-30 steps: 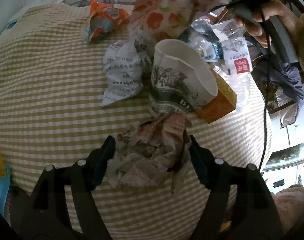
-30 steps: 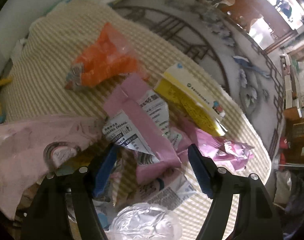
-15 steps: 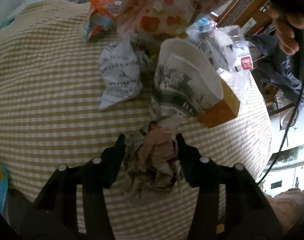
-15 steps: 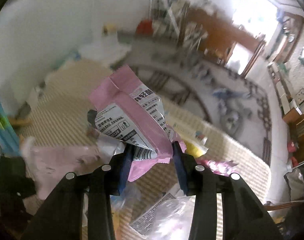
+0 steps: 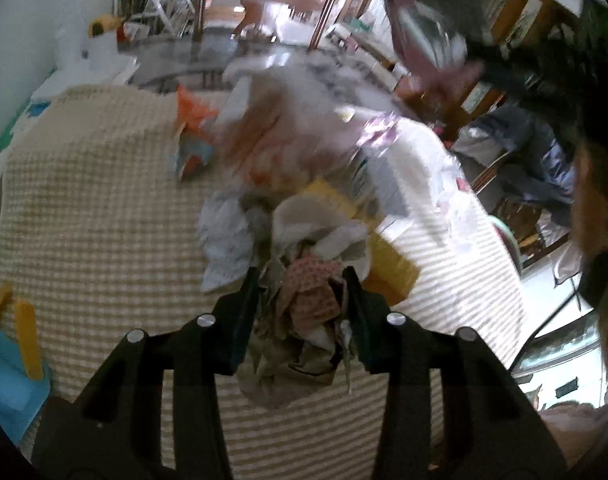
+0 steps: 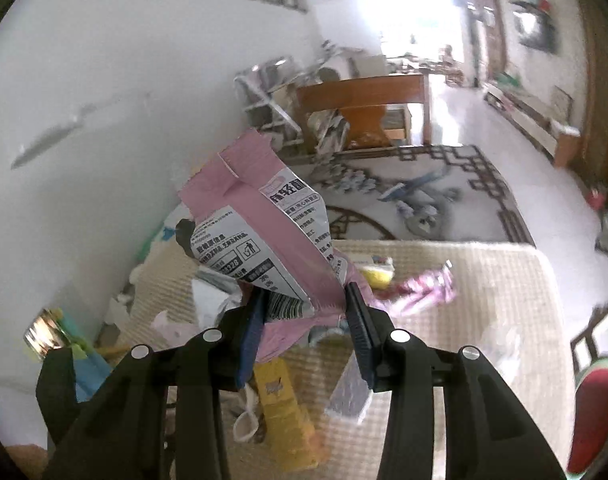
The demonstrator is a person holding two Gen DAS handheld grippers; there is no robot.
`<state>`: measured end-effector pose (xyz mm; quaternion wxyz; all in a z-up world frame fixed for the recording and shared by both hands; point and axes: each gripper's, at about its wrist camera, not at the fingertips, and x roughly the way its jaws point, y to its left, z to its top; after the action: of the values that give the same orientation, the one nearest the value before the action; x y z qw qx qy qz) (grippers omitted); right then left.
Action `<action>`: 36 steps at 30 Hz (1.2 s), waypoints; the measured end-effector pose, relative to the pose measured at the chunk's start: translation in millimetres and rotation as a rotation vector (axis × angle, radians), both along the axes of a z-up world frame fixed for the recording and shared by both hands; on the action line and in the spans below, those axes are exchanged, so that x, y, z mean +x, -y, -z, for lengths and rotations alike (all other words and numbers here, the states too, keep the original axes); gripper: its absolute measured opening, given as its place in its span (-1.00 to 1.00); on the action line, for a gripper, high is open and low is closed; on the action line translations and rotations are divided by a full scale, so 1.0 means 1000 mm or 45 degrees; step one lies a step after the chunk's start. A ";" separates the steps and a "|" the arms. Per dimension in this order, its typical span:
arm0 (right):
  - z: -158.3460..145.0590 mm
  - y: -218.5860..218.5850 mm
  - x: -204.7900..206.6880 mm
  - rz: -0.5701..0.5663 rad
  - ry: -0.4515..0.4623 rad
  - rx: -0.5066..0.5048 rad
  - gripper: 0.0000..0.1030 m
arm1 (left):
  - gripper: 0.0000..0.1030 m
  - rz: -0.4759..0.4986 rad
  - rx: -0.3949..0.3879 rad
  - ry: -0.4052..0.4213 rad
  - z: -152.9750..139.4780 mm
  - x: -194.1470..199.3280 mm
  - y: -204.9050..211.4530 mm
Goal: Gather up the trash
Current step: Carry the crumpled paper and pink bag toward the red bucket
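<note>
My left gripper [image 5: 302, 276] is shut on a crumpled wad of paper [image 5: 304, 320] and holds it above the checked tablecloth [image 5: 96, 208]. Behind it lie a crushed paper cup [image 5: 319, 224], a white printed wrapper [image 5: 228, 236] and a yellow box [image 5: 387, 264], all blurred. My right gripper [image 6: 304, 300] is shut on a pink and white snack bag [image 6: 264, 232] and holds it high above the table. That bag also shows blurred in the left wrist view [image 5: 427, 48] at the upper right.
More trash lies on the table: an orange wrapper [image 5: 194, 120], a pink foil wrapper [image 6: 419, 288], a yellow packet [image 6: 379, 272] and a yellow box [image 6: 284, 408]. A blue and yellow object [image 5: 12, 344] sits at the left edge. A patterned rug [image 6: 415, 200] and wooden furniture [image 6: 363, 108] lie beyond.
My left gripper closed on the crumpled paper and lifted it off the cloth. My right gripper closed on the pink bag and raised it high above the table.
</note>
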<state>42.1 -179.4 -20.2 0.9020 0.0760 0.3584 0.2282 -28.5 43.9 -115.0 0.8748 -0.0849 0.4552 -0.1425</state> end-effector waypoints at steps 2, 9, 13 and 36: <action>0.003 0.012 -0.011 0.044 -0.008 0.009 -0.23 | -0.22 0.009 -0.012 0.036 -0.011 0.001 0.003; 0.017 0.050 -0.042 0.183 -0.063 0.071 -0.23 | -0.22 0.052 -0.080 0.076 -0.029 0.017 0.024; 0.025 0.068 -0.051 0.243 -0.087 0.078 -0.23 | -0.22 0.081 -0.109 0.085 -0.034 0.021 0.037; 0.058 0.132 -0.055 0.327 -0.237 0.122 -0.22 | -0.19 0.080 -0.080 0.097 -0.047 0.023 0.097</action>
<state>-12.6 -311.2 -78.2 0.8821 0.1849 0.4165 0.1197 -5.6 -53.3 -67.6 0.8836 -0.0926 0.4192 -0.1871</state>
